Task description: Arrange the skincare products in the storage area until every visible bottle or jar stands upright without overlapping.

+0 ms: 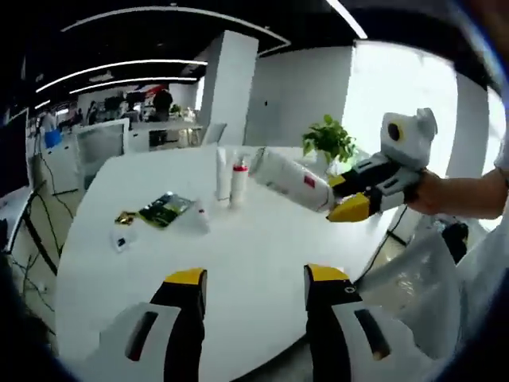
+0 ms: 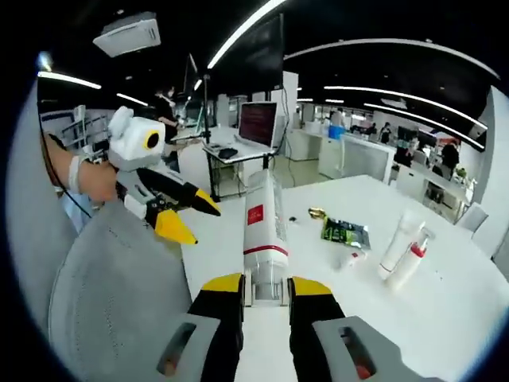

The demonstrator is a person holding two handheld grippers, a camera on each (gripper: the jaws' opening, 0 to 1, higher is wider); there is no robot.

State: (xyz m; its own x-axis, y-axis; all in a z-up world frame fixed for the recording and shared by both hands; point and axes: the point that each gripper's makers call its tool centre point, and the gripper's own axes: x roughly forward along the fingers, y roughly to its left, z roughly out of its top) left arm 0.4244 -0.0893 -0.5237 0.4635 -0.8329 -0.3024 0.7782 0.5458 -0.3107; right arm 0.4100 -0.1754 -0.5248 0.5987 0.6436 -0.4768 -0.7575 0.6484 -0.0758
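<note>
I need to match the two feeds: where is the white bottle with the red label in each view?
Left gripper view: white bottle upper centre-right, held tilted in the right gripper above the table.
Right gripper view: centre, running up from that gripper's own jaws.
Shared landmark: the two upright bottles.

This is an open-plan office. Long strip lights (image 2: 246,32) run across a dark ceiling, with an air-conditioning unit (image 2: 127,33) set into it. Desks carry a computer monitor (image 2: 258,123) and a keyboard, and glass-walled partitions (image 1: 99,143) divide the floor. People stand at far workstations. A potted plant (image 1: 328,142) sits beside the white round counter (image 1: 238,255).
</note>
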